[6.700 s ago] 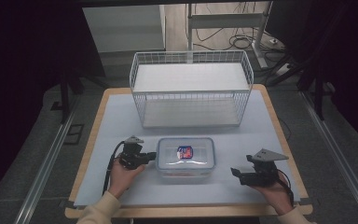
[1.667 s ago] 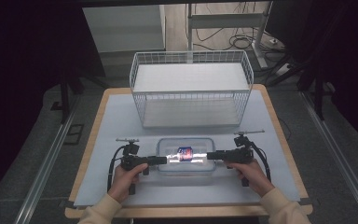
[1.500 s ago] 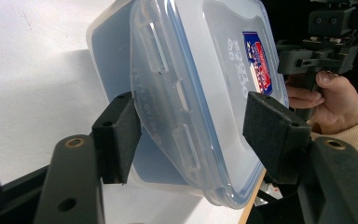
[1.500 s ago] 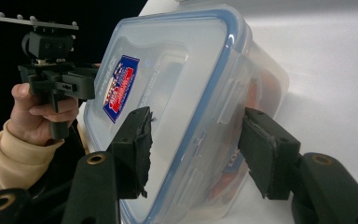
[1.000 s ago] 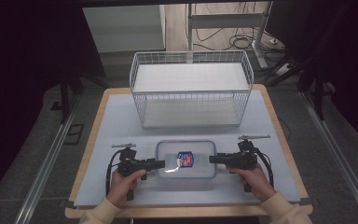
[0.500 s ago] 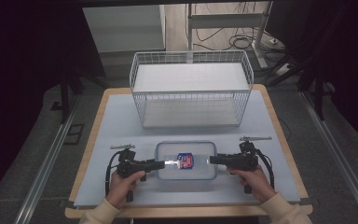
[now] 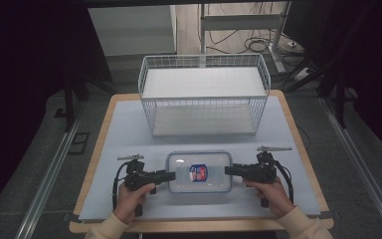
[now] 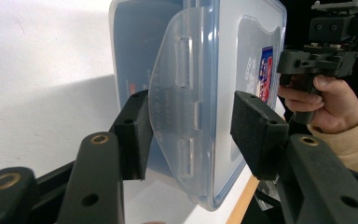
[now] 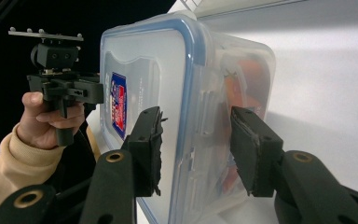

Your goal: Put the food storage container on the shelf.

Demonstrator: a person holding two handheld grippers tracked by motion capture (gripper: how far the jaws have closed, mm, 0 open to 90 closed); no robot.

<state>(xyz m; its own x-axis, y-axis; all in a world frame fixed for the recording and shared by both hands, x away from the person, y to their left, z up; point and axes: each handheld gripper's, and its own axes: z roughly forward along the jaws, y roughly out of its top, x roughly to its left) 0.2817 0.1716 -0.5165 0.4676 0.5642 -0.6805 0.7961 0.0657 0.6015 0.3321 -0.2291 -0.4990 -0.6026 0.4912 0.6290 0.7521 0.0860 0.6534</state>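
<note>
Clear lidded container [image 7: 198, 172] sits near table's front edge btwn both grippers, left gripper [image 8: 191, 135] jaws closing round its end latch w/ gaps either side, right gripper [image 9: 196, 149] clamped on opposite end; uneven squeeze could skew or slip the box

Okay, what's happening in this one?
A person at a table works a clear lidded container from both short ends, one hand-held gripper in each hand. The right hand-held gripper straddles the clasp at its end with its jaws drawn in. The left hand-held gripper has just been closing around the flipped-out clasp flap, with gaps on both sides. A white wire basket stands behind.
</note>
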